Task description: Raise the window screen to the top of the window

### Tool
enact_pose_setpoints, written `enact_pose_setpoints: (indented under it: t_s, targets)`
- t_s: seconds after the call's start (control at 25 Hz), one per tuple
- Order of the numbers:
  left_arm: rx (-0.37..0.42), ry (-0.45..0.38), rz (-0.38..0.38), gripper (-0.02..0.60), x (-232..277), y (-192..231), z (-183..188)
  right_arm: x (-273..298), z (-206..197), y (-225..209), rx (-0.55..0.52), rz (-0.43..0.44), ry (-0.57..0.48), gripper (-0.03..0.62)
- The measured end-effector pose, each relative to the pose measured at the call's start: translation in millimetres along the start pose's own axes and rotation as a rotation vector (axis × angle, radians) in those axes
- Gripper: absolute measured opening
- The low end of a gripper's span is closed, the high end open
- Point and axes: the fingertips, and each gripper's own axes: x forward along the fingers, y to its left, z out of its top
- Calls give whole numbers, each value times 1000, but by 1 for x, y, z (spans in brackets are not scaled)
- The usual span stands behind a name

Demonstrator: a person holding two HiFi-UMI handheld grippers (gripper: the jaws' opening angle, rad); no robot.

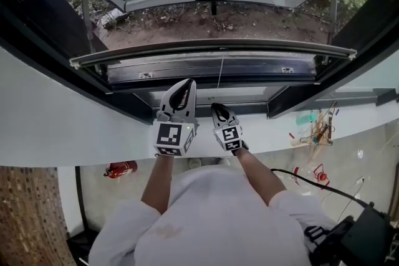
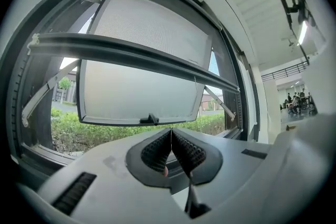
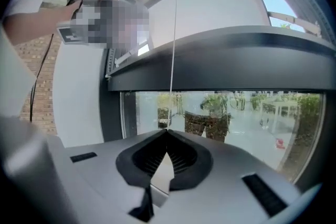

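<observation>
1. Mesh of the window screen (image 2: 157,23) reads to me as a fine grey veil that dulls whatever lies behind it. It fills the window from the top frame down to its bottom rail.
2. That bottom rail (image 2: 131,55) is a dark grey bar running level across the opening, partway up the window and above both of my grippers.
3. A thin pale pull cord (image 3: 174,34) hangs from the rail's middle and runs down to my right gripper (image 3: 167,132), whose jaws are pinched together on it at their tips.
4. My left gripper (image 2: 171,132) is pressed tight too, with nothing between its pads, just beside the right one.
5. Below the rail my view is clear: the top-hung sash (image 2: 136,94) stands pushed outward, with a green hedge (image 2: 68,134) beyond.
</observation>
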Motion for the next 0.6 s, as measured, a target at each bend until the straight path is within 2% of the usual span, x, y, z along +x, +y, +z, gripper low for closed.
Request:
enact_pose_setpoints:
  t_s: [0.12,0.32,0.6]
  targets:
    - [2,-3,10,3,-3,3,3,-7,1,-3,33,-15,-15,2]
    - [-3,-7,17,3,-6,4,5,-19,6,-11,191,-24,-49,2]
    - [-3,-6,26,3,-8,5,5,-39,16,-2,122,8,-54,1]
